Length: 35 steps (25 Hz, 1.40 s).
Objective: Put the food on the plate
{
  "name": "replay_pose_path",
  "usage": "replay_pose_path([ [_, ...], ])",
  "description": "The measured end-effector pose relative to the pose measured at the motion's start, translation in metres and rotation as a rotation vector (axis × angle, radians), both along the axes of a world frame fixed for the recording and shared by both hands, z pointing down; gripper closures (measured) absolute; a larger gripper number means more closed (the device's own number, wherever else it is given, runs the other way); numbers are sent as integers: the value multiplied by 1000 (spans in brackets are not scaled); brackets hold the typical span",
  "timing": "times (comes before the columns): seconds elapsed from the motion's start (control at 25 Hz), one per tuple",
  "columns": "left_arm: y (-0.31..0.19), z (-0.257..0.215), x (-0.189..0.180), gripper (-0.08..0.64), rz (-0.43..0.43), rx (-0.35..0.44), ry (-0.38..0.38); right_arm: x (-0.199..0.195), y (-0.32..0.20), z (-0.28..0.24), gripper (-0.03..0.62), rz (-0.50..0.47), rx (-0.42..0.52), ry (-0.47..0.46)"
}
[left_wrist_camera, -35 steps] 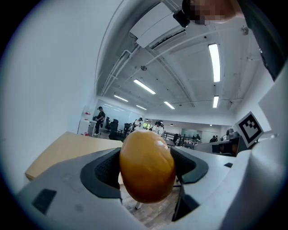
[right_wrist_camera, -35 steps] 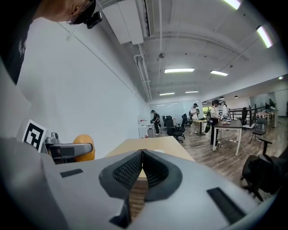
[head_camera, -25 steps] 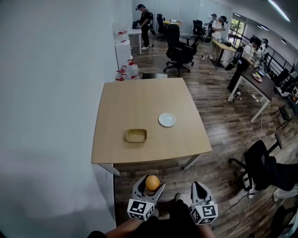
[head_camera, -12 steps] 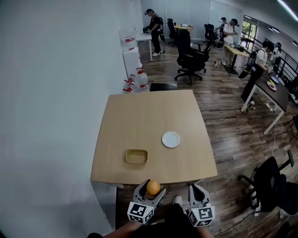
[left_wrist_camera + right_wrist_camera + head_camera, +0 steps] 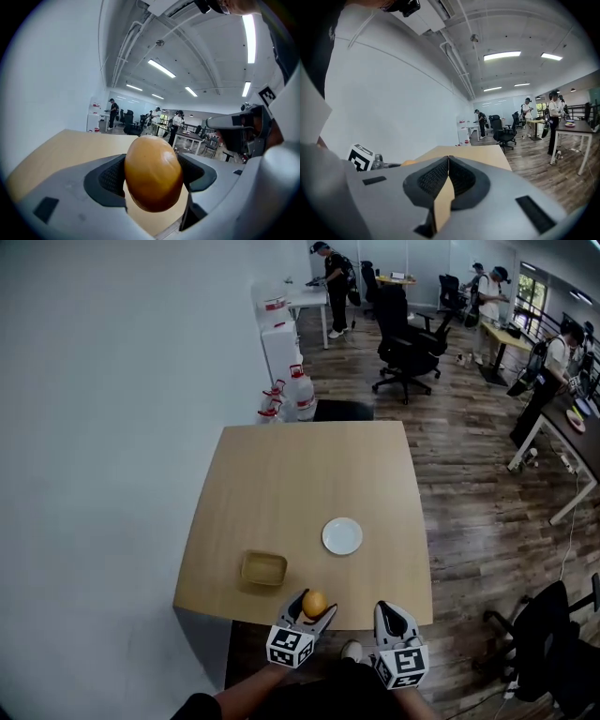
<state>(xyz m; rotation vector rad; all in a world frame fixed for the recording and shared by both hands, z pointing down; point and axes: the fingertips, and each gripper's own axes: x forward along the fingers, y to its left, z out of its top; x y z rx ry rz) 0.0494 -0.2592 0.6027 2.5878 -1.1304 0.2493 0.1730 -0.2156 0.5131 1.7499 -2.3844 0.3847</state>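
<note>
An orange round food item (image 5: pixel 314 604) is clamped between the jaws of my left gripper (image 5: pixel 313 608), just over the near edge of the wooden table (image 5: pixel 309 474). In the left gripper view the orange food (image 5: pixel 153 172) fills the gap between the jaws of that left gripper (image 5: pixel 152 176). A small white plate (image 5: pixel 342 535) lies on the table's near right part, ahead of both grippers. My right gripper (image 5: pixel 394 617) hovers at the table's near edge, its jaws pressed together with nothing held; the right gripper (image 5: pixel 448 180) looks the same in its own view.
A shallow tan tray (image 5: pixel 263 569) sits on the table left of the plate. A white wall runs along the left. Black office chairs (image 5: pixel 405 340), water jugs (image 5: pixel 298 393), other desks and several people stand beyond the table's far end.
The table has come nearer: both grippers, earlier over the floor short of it, now reach its near edge. The left gripper still holds the orange food.
</note>
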Motion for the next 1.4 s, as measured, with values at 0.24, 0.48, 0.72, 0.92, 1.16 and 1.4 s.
replay_pose_path([
  [0.24, -64, 37, 26, 224, -33, -22, -75, 30, -44, 13, 532, -50, -23, -9],
  [0.48, -116, 69, 43, 224, -61, -68, -119, 51, -71, 16, 532, -45, -59, -111],
  [0.72, -163, 112, 55, 223, -111, -117, -137, 51, -91, 26, 532, -80, -80, -99],
  [0.92, -196, 152, 60, 224, -145, -188, -138, 51, -106, 33, 532, -110, -92, -110],
  [1.16, -222, 194, 59, 224, -140, -237, -199, 58, -121, 43, 532, -129, -114, -92],
  [1.4, -228, 225, 77, 224, 62, -282, -345, 66, -133, 49, 532, -104, -112, -113],
])
